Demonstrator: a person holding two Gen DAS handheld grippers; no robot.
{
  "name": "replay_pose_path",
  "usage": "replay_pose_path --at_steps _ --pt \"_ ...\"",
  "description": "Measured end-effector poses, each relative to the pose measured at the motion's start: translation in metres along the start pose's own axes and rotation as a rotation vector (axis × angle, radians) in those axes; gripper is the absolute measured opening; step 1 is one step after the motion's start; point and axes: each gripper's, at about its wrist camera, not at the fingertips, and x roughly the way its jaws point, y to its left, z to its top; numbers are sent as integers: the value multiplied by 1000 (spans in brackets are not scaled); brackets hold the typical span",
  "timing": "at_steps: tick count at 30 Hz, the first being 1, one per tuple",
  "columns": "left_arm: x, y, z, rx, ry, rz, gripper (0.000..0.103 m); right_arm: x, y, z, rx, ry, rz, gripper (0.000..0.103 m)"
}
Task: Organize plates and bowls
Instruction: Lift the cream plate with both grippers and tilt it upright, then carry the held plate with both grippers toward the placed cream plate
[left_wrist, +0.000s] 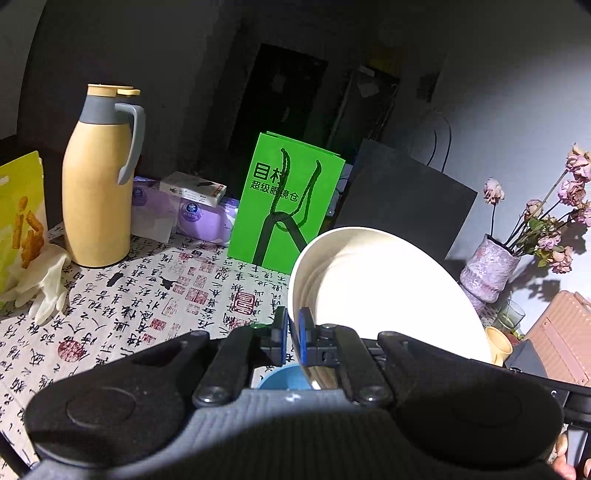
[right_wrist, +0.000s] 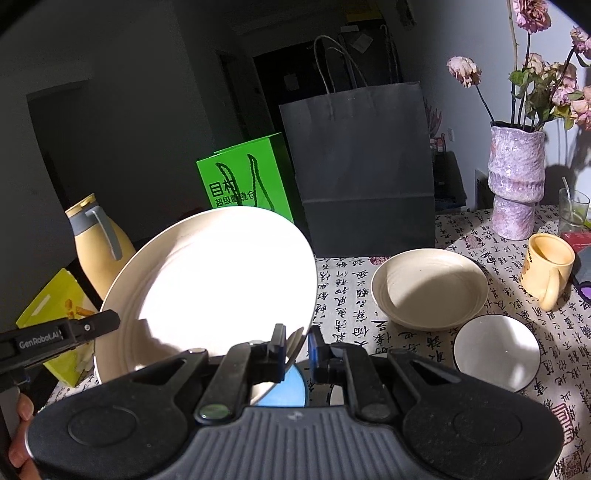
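The left gripper (left_wrist: 292, 334) is clamped on the rim of a cream plate (left_wrist: 384, 291), its blue pads pinching the near edge so the plate tilts up off the table. The right gripper (right_wrist: 296, 341) grips the same cream plate (right_wrist: 218, 288) at its lower rim; a narrow gap shows beside one pad, so how firm that hold is cannot be told. Holding the plate from two sides probably keeps it steady while it is carried. Directly beneath the plate sits a blue bowl (right_wrist: 291, 387), mostly hidden. Just right of the plate, on the calligraphy-print tablecloth (right_wrist: 347, 295), rest a cream shallow dish (right_wrist: 430, 288) and a dark-rimmed white bowl (right_wrist: 496, 354), near each other; the dish looks a likely stacking spot. Beyond them stand a yellow mug (right_wrist: 546, 266) and a purple vase (right_wrist: 517, 177). Behind the plate are a black paper bag (right_wrist: 362, 166), a green bag (left_wrist: 288, 199), and left of it a yellow thermos (left_wrist: 99, 177).
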Motion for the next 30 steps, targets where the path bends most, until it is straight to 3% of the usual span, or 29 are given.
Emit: replay_pose_path --at_steps 30 --pt "-88 -32 -39 43 -53 35 6 -84 -13 -40 -15 -39 51 12"
